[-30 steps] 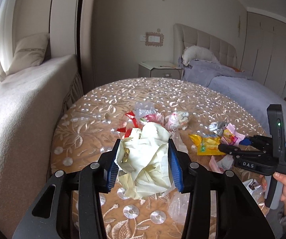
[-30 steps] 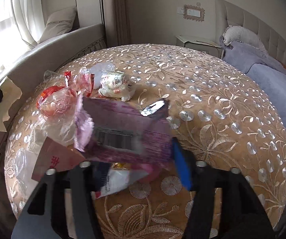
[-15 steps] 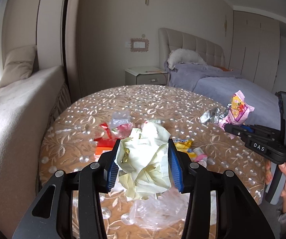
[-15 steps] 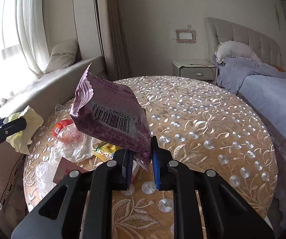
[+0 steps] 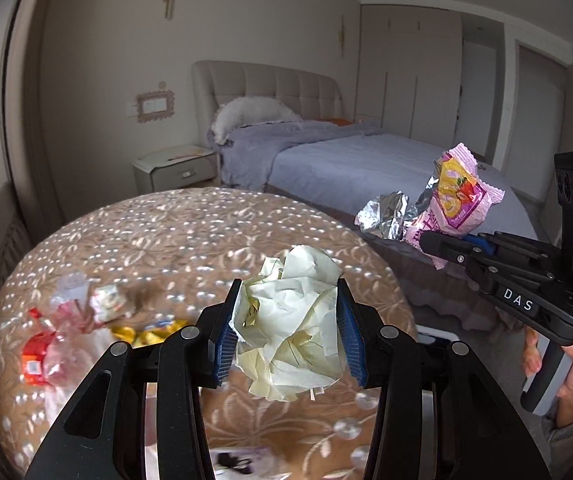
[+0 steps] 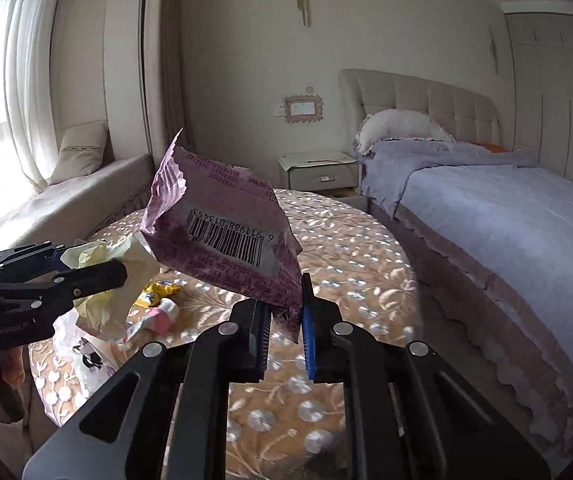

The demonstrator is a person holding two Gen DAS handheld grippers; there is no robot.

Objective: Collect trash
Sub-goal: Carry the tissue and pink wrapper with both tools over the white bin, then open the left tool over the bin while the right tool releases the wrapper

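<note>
A crumpled ball of pale yellow paper (image 5: 292,322) is clamped between the blue pads of the left gripper (image 5: 288,326) and is held in the air above the round table (image 5: 174,240), which is covered with a tan embroidered cloth. The right gripper (image 6: 285,322) is seen with its jaws closing on the lower corner of a pink snack wrapper (image 6: 222,228); the pads press on it, and the wrapper stands up from them with its barcode side facing the camera. In the left wrist view the same wrapper is seen off the right edge of the table, in front of the bed (image 5: 366,160), with a torn silver foil flap hanging beside it. More trash is left lying on the table: a red wrapper (image 5: 36,354), a yellow wrapper (image 5: 146,330), a small white wrapper (image 5: 106,306) and clear plastic (image 5: 70,292), all blurred. The right gripper's handle is held by a hand (image 5: 570,368).
</note>
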